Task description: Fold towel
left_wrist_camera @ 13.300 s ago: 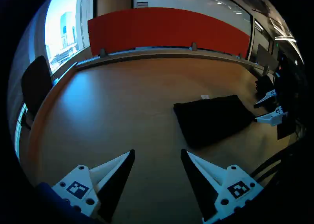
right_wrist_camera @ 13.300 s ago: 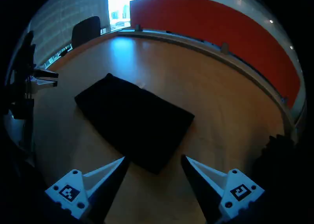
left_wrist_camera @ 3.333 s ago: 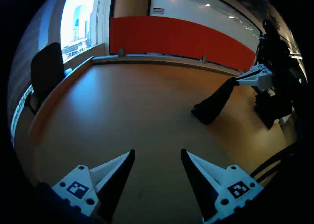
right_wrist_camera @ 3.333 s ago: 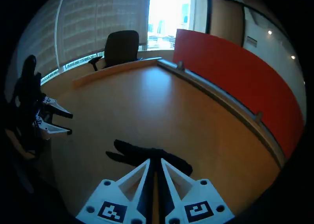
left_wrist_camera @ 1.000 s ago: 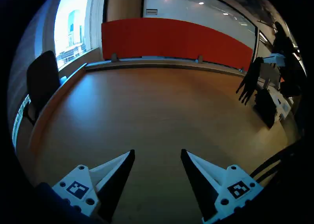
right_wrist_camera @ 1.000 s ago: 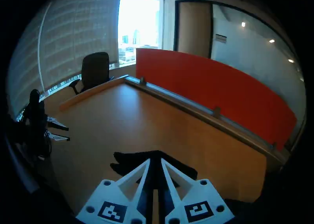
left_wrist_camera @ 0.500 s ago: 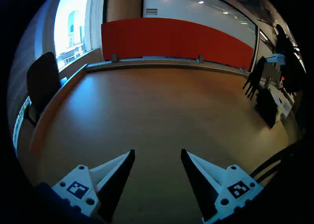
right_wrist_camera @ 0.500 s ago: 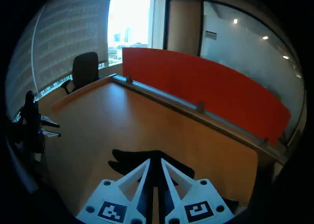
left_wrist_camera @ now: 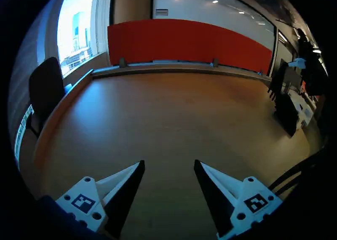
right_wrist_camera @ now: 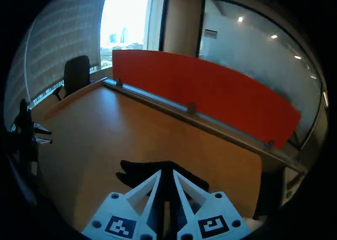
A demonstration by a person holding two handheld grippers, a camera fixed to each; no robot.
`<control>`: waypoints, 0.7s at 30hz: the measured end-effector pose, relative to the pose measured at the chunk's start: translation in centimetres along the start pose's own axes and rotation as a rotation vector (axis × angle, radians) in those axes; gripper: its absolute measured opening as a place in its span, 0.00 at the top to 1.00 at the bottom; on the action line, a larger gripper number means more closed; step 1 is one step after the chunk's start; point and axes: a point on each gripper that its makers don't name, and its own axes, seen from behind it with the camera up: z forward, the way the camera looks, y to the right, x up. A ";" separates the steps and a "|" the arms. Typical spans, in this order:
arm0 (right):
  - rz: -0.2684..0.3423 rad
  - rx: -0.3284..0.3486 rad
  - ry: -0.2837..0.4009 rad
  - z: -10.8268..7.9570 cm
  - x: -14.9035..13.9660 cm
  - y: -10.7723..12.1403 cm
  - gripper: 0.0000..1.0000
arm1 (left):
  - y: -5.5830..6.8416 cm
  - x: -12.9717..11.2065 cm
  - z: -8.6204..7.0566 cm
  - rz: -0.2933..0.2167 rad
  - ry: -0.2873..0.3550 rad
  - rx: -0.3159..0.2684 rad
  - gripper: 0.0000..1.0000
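Towel (right_wrist_camera: 135, 170) hangs clamped in right gripper (right_wrist_camera: 167, 173); left gripper (left_wrist_camera: 168, 162) wide, open desk (left_wrist_camera: 168, 109) ahead.

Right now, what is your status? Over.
Left claw open, empty, over desk. Right claw shut on towel, hanging in air. Chair beyond desk, no obstacle.
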 end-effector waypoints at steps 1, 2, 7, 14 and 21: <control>0.001 -0.006 -0.003 0.0 -0.1 0.4 0.95 | 0.0 0.0 0.0 0.001 0.000 0.000 0.14; 0.002 -0.012 -0.005 -0.1 -0.3 0.8 0.95 | 0.1 0.1 0.0 0.002 0.000 0.000 0.14; 0.016 -0.039 -0.014 -0.2 -0.8 2.6 0.95 | 0.3 0.0 -0.1 0.007 -0.003 0.002 0.14; 0.042 -0.080 -0.019 -0.3 -1.1 5.6 0.95 | 0.4 0.1 -0.2 0.009 -0.006 0.007 0.14; 0.064 -0.124 -0.016 -0.8 -0.8 8.7 0.95 | 0.4 0.3 -0.4 0.013 -0.007 0.016 0.14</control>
